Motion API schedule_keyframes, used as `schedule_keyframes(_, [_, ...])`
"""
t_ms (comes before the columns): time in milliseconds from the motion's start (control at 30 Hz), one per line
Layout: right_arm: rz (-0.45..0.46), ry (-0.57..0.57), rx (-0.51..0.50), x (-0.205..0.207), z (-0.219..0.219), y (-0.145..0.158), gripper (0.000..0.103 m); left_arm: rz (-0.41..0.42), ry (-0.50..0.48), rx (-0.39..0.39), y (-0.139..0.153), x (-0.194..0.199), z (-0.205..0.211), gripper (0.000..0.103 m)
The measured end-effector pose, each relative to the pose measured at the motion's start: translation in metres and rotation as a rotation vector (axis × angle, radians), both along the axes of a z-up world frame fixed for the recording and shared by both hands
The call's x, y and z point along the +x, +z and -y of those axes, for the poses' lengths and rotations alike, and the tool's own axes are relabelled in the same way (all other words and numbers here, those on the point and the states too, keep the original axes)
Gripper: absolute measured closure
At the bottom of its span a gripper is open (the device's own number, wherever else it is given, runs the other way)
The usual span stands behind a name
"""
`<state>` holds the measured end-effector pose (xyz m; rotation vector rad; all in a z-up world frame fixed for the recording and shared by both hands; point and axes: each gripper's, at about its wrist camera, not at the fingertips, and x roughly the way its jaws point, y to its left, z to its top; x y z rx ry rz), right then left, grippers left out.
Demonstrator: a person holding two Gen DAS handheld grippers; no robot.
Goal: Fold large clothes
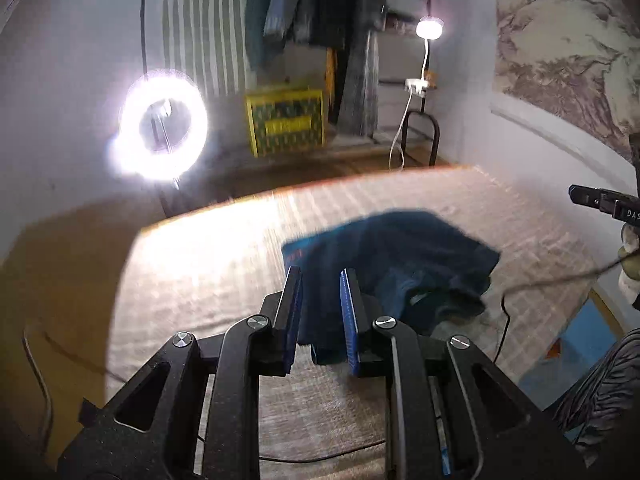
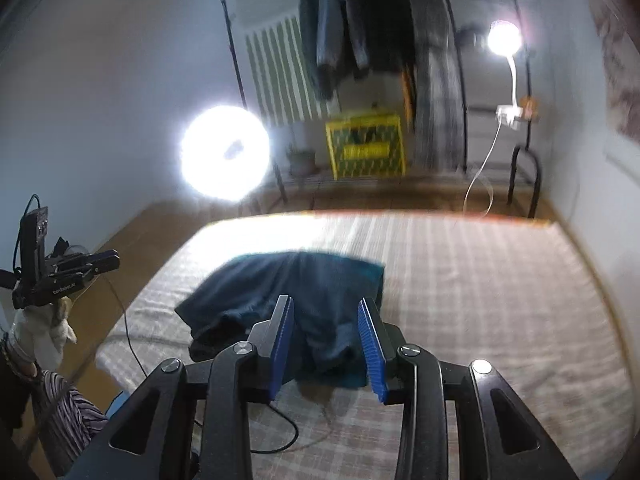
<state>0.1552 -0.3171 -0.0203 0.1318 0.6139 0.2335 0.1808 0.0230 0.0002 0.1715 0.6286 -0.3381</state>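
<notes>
So there's a dark blue garment (image 1: 394, 264) lying crumpled in a heap on the checked mattress (image 1: 208, 280), closer to its near edge than the far one. The left gripper (image 1: 320, 300) hangs above it with its blue-padded fingers spread apart and nothing in them. Same deal with the right gripper (image 2: 326, 340): jaws wide, empty, hovering over the near edge of the pile.
</notes>
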Motion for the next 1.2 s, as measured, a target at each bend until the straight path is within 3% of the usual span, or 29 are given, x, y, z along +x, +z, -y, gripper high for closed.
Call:
schedule_keyframes(200, [0.161,-0.037,-0.026,-0.061,0.011,0.07,0.061,0.174,-0.028,0.003,0.078,-0.066,0.008,0.086])
schedule_keyframes(367, [0.277,-0.056,-0.068,-0.108,0.013,0.117,0.057,0.292,-0.044,0.029,0.126,-0.112,0.01,0.086])
schedule_keyframes(633, [0.368,-0.099,-0.066,-0.14,0.027,0.164,0.055,0.362,-0.025,0.026,0.177,-0.145,0.007,0.083])
schedule_keyframes(700, [0.374,-0.102,-0.056,-0.142,0.03,0.169,0.048,0.365,-0.016,0.02,0.18,-0.148,0.005,0.081])
schedule_keyframes(733, [0.367,-0.093,-0.048,-0.14,0.03,0.169,0.04,0.351,-0.017,0.011,0.178,-0.145,0.004,0.073])
schedule_keyframes(800, [0.347,-0.081,-0.046,-0.131,0.03,0.163,0.038,0.324,-0.019,0.001,0.169,-0.138,0.004,0.064])
schedule_keyframes(967, [0.269,-0.075,-0.06,-0.103,0.023,0.129,0.038,0.179,-0.038,-0.058,0.118,-0.092,0.003,0.064])
schedule_keyframes(1200, [0.139,-0.029,-0.008,-0.025,0.007,0.062,0.039,-0.043,-0.066,-0.192,0.033,0.0,0.015,0.064])
